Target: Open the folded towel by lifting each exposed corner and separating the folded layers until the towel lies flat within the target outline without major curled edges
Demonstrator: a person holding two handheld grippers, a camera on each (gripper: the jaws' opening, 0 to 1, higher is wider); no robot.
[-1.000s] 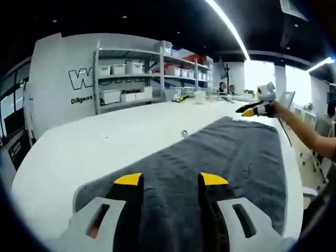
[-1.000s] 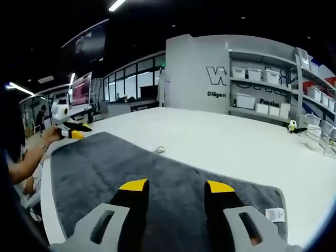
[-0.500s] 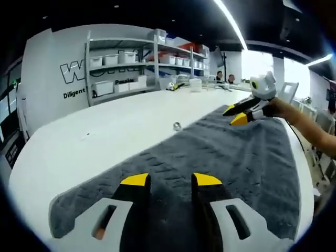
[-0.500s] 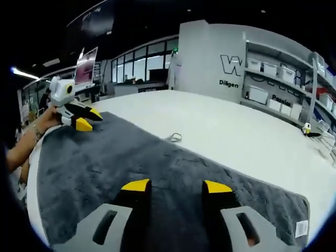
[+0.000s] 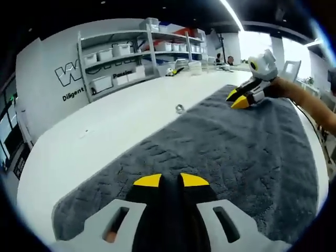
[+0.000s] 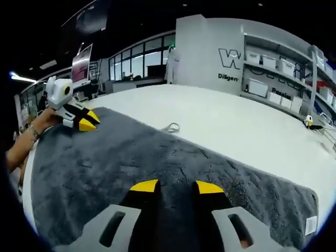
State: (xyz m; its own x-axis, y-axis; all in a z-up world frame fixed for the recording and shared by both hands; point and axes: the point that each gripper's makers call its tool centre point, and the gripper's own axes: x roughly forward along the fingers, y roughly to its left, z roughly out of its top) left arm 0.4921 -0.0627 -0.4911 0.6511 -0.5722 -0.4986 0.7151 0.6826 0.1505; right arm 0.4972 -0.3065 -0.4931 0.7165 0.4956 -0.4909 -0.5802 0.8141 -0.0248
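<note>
Grey towel (image 5: 220,152) spread flat, white table (image 5: 100,142) bare beyond

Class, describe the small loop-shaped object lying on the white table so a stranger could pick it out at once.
Start from the large white table carrying the dark grey towel. Follow the towel's long far edge to about its middle; just off that edge lies a small thin loop, pale and wiry. It is the lone little item on bare tabletop beside the towel, unlike the yellow-tipped grippers over the cloth.

I see a towel (image 5: 220,152) of dark grey, matt terry cloth with rough, ribbed pile, lying on a desk (image 5: 100,142) with a smooth, white, faintly glossy top.
</note>
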